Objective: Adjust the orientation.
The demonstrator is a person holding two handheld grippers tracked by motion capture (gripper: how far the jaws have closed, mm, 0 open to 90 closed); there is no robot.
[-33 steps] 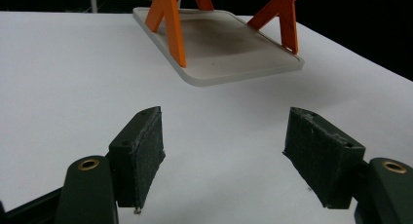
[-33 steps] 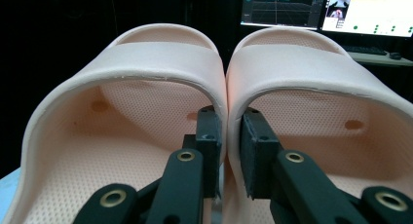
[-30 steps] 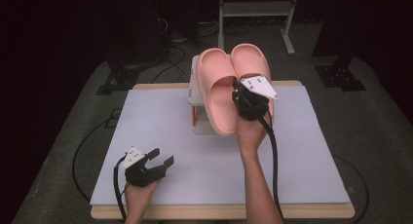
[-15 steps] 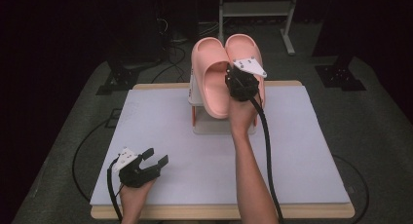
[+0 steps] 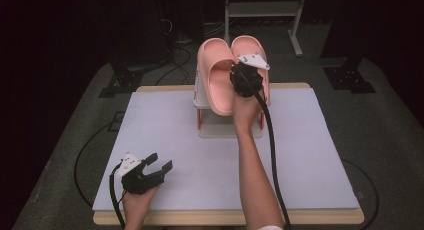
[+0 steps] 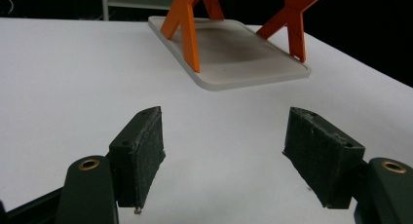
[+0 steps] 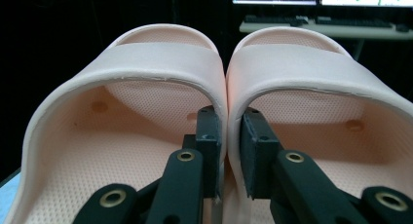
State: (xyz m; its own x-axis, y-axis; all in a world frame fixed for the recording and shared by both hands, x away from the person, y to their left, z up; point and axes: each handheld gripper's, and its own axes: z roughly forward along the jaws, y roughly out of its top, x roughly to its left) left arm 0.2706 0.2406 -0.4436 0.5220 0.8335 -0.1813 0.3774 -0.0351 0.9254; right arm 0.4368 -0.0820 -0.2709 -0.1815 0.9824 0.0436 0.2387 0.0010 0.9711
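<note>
Pink slippers pinched as a pair above the rack

Nearest the person, the left gripper (image 5: 159, 166) rests on the white table (image 5: 310, 140) well in front of the rack (image 5: 227, 125), its jaws spread wide and holding nothing. Farther off, the right gripper (image 7: 228, 136) has its jaws pressed together on the two touching inner walls of the pink slippers (image 5: 231, 72), which hang side by side just above the rack's top. They look like light, springy foam with a matt, grippy skin, so the pair should lift easily but flex and sag; the joined inner walls near the straps seem the soundest place to hold both at once.
</note>
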